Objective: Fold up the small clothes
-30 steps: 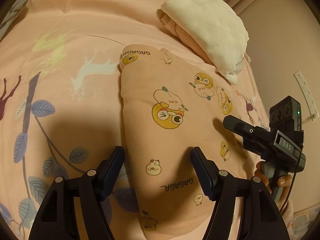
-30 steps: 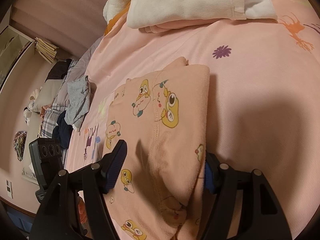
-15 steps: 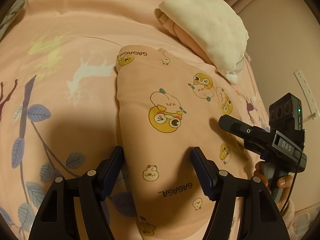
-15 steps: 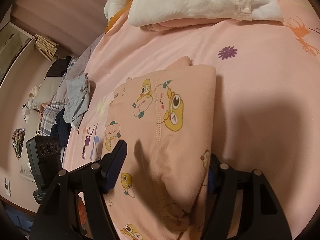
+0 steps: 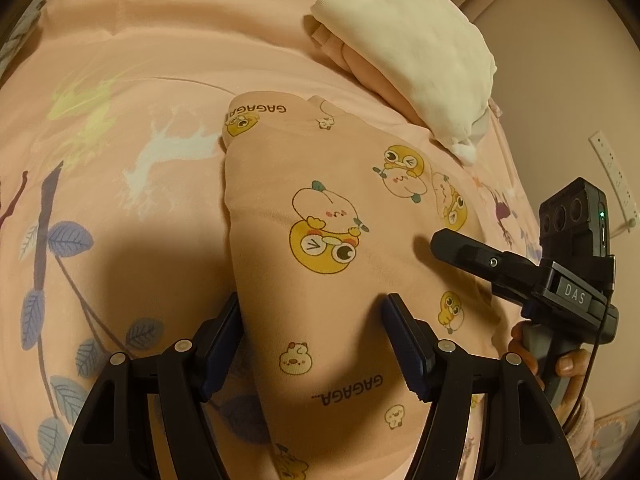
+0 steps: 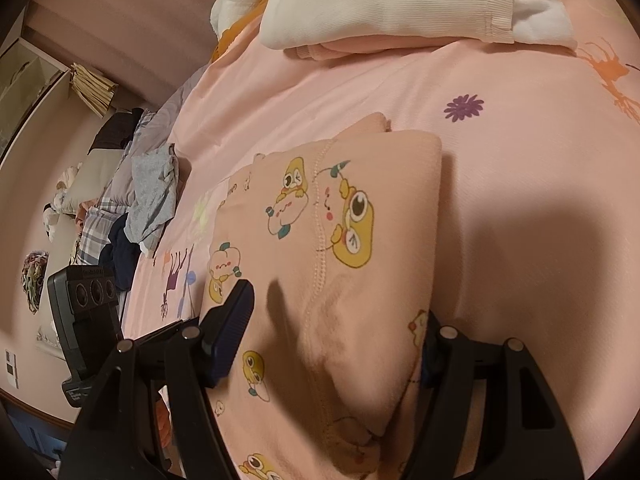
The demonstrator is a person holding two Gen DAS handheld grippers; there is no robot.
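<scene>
Peach-coloured folded garment [image 5: 320,280], printed with yellow ducks and the word GAGAGA, is laid flat on the pink bedsheet [image 5: 140,80], with its folded edges seen on two sides. The left gripper [image 5: 312,340] is held over the near end of the garment, its two dark fingers set apart, one at the garment's left edge and the other resting over the cloth; whether the pads press the fabric cannot be told. The right gripper [image 6: 332,344] is placed at the garment's opposite long side, jaws likewise apart, one finger above the printed cloth and the other at the folded edge, partly hidden by it. From the left wrist view, the right gripper is seen beside the garment, with a hand [image 5: 560,364] wrapped round its handle. Beyond the garment, near the far end of the sheet, a stack of folded clothes [image 5: 408,52] is seen, cream on top and pink beneath. Farther from the garment, at the bed's edge, a heap of unfolded clothes [image 6: 140,208] is piled.
</scene>
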